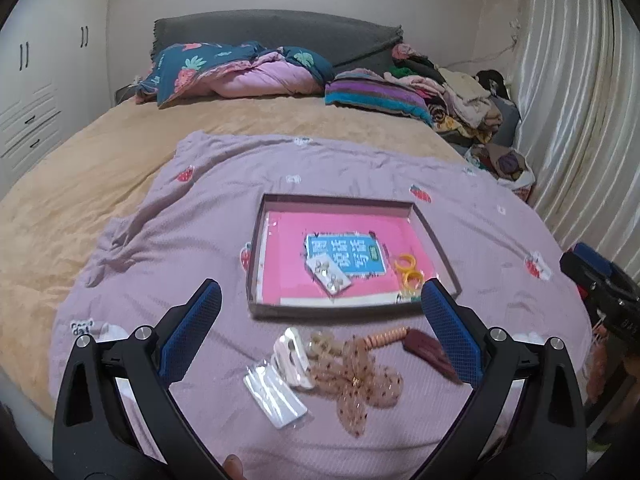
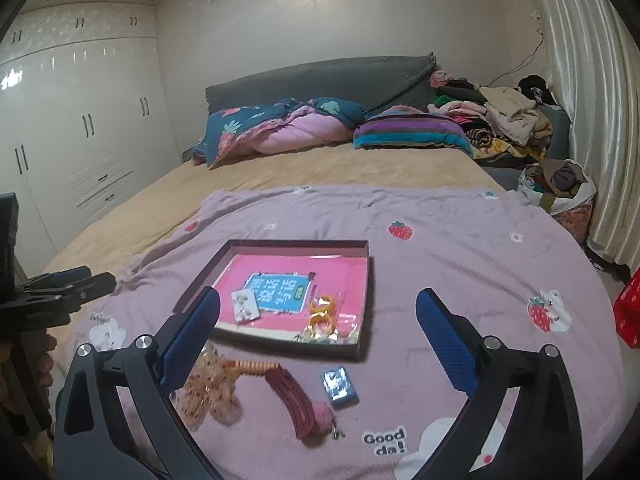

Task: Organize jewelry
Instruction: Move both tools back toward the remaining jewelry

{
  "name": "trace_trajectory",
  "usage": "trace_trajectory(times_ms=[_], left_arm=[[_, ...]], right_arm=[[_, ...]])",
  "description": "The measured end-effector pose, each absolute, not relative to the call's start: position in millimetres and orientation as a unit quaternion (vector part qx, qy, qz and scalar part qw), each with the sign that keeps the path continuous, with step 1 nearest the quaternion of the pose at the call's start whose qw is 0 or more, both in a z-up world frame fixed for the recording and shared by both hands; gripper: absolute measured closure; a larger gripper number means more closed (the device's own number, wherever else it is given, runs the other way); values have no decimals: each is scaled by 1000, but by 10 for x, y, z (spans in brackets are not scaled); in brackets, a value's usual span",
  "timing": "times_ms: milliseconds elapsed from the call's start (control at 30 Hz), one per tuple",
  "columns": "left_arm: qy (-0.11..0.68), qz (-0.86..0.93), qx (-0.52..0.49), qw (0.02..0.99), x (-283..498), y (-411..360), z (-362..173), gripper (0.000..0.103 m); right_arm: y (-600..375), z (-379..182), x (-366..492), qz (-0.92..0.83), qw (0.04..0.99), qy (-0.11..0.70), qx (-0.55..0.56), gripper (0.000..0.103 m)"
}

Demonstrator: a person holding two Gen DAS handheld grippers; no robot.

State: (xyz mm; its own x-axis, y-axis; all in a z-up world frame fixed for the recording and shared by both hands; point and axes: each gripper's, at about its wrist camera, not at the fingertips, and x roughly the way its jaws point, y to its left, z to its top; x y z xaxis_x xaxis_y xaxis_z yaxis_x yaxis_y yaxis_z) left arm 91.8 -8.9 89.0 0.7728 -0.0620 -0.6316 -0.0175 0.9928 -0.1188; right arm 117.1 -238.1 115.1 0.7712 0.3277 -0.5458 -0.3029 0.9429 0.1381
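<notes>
A shallow box with a pink book in it lies on the lilac blanket. Inside are an earring card and yellow rings. In front of the box lie a sheer dotted bow, a coiled hair tie, a dark red hair clip, clear packets and a small blue packet. My left gripper is open above the bow. My right gripper is open above the clip. Both are empty.
The blanket covers a bed with a tan sheet. Pillows and piled clothes lie at the headboard. A white wardrobe stands left, a curtain right, a red box at the far right.
</notes>
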Motion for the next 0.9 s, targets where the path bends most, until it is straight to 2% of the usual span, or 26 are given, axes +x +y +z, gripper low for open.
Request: trace_trajectory(times_ms=[900], left_arm=[[420,-37,-25,906,593,-153,20,10]], right_arm=[[-2274,503,776,172,911,373,-20,5]])
